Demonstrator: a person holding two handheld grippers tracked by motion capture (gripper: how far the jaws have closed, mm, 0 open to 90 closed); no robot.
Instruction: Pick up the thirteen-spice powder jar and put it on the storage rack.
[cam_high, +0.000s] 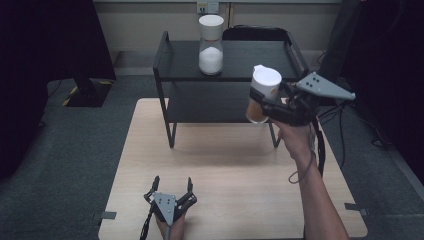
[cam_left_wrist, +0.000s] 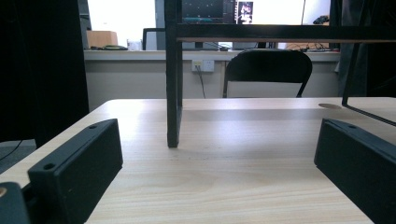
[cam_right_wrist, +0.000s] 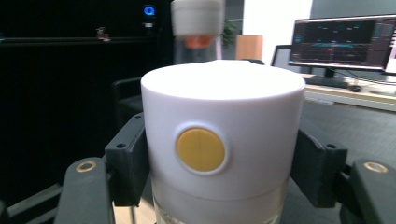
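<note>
My right gripper (cam_high: 265, 102) is shut on a jar with a white lid and brown contents (cam_high: 262, 95), held in the air at the front right of the black shelf rack (cam_high: 230, 60). In the right gripper view the jar's white lid with a yellow dot (cam_right_wrist: 222, 140) sits clamped between both jaws. A second jar with a white lid and white contents (cam_high: 211, 45) stands on the rack's top shelf and appears blurred as the far jar (cam_right_wrist: 196, 28). My left gripper (cam_high: 172, 189) rests open near the table's front edge, nothing between its jaws, facing the rack's leg (cam_left_wrist: 173, 93).
The rack stands on the far half of the light wooden table (cam_high: 225, 165). A black chair (cam_left_wrist: 268, 67) is behind the table. Grey carpet surrounds it, with cables on the floor at the right (cam_high: 345, 125). Monitors (cam_right_wrist: 345, 42) sit in the background.
</note>
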